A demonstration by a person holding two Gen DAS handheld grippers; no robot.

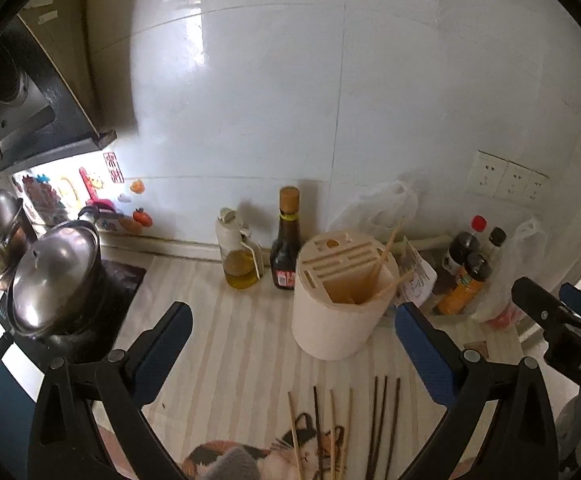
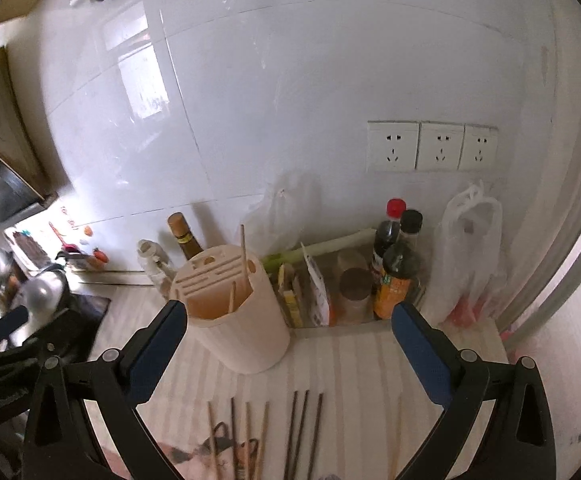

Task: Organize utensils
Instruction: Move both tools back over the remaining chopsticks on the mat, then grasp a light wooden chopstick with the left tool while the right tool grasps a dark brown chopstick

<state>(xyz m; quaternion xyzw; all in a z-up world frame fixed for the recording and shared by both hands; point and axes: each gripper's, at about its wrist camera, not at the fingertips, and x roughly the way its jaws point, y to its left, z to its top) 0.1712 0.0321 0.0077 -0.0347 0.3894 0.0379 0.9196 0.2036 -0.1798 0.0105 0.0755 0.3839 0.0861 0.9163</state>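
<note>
Flanking bare striped counter (image 1: pixel 230 340), wide-spread left gripper (image 1: pixel 292 354) fingers (image 1: pixel 162 354), chopsticks (image 1: pixel 380 424) between.

Lidded steel pot (image 1: pixel 56 280), oil bottle (image 1: pixel 239 256), dark sauce bottle (image 1: pixel 286 242), wall sockets (image 2: pixel 432 146).

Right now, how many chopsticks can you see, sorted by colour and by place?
Light chopsticks lying on the counter: 3
Dark chopsticks lying on the counter: 4
Light chopsticks standing in the holder: 2
Total: 9
</note>
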